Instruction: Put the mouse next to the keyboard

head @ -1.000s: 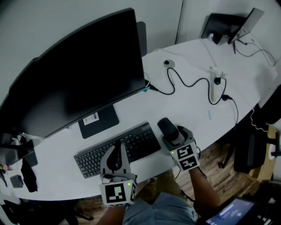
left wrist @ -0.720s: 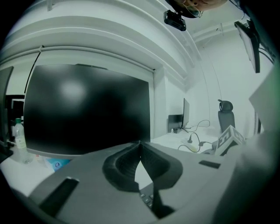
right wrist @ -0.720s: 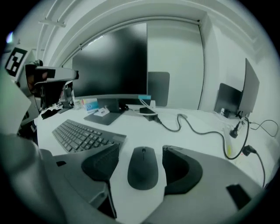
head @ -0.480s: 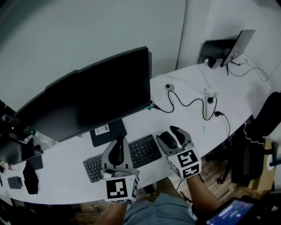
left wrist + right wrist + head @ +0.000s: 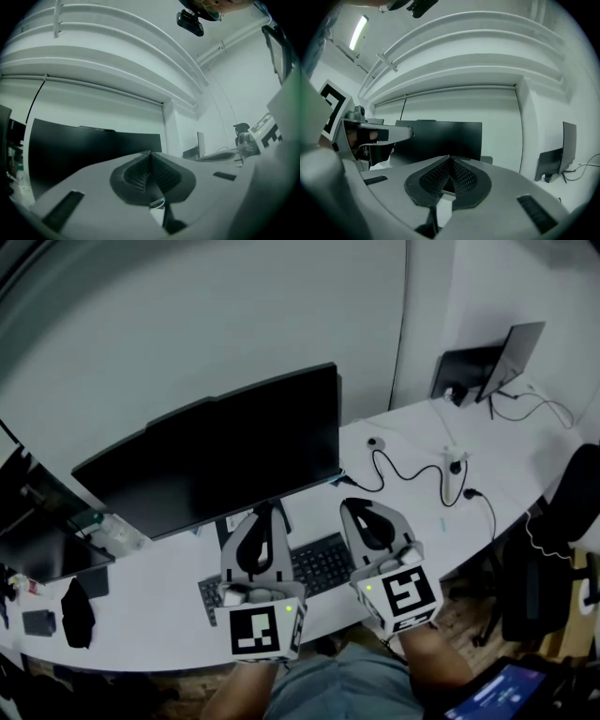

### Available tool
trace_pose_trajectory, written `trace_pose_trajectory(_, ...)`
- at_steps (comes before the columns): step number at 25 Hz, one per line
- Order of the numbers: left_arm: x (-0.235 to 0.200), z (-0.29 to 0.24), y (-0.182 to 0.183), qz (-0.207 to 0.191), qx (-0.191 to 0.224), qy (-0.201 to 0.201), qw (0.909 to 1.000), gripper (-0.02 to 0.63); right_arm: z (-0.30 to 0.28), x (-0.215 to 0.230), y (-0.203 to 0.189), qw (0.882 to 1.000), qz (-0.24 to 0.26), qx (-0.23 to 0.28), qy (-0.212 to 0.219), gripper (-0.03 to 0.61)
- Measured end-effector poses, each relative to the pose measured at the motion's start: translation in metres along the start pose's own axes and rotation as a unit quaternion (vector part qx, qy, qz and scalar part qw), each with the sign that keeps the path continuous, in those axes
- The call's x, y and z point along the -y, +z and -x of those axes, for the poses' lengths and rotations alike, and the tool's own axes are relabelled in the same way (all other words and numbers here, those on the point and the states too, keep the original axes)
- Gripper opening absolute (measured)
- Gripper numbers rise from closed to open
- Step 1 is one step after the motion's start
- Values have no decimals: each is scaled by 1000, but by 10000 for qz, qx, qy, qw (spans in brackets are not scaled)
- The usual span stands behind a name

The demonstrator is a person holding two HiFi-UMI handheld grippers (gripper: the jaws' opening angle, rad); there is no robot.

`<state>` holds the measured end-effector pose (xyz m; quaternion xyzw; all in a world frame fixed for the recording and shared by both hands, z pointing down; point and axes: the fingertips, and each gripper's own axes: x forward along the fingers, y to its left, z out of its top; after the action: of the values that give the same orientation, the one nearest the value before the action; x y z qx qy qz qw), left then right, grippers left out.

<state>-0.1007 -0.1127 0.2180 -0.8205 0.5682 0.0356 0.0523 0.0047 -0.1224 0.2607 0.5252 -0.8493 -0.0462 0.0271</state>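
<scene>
Your right gripper (image 5: 359, 507) is clenched. Its jaws have just closed, and its own view shows the ribbed pads (image 5: 461, 176) meeting at the tip with nothing between them. The left gripper (image 5: 269, 513) is clenched on nothing as well, its pads (image 5: 136, 171) pressed together. Both tools hang above the table's (image 5: 141, 615) front edge and point level toward the monitor (image 5: 216, 460).

No view shows the mouse. Both gripper views look over the table top to the monitor and the wall. In the head view, your right tool covers the stretch of table off the keyboard's (image 5: 319, 563) right end. That is the likeliest place for the mouse, which would mean it already lies next to the keyboard, but you cannot confirm this from here.

If so, it lies below your right gripper, and that hand is the nearer one. Reaching it again would mean tipping the jaws downward. Its long axis cannot be told.

No brand name can be read anywhere. The only markings are the black-and-white squares on each gripper's cube.
</scene>
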Motion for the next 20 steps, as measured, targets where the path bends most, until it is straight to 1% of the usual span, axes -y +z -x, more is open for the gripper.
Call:
trace_pose_trajectory(2,0,2,3,-16,36,-21,10000,5,1,-3,2,10000,29,15,-3,15)
trace_pose_trajectory(8,4,6,5,137,46,-76,9999,5,7,-6,8,9998,159,86,-88,14)
trace_pose_trajectory(20,8,11,6,106,63,-96,9999,5,13,-7,13,9997,126,162,-89,14)
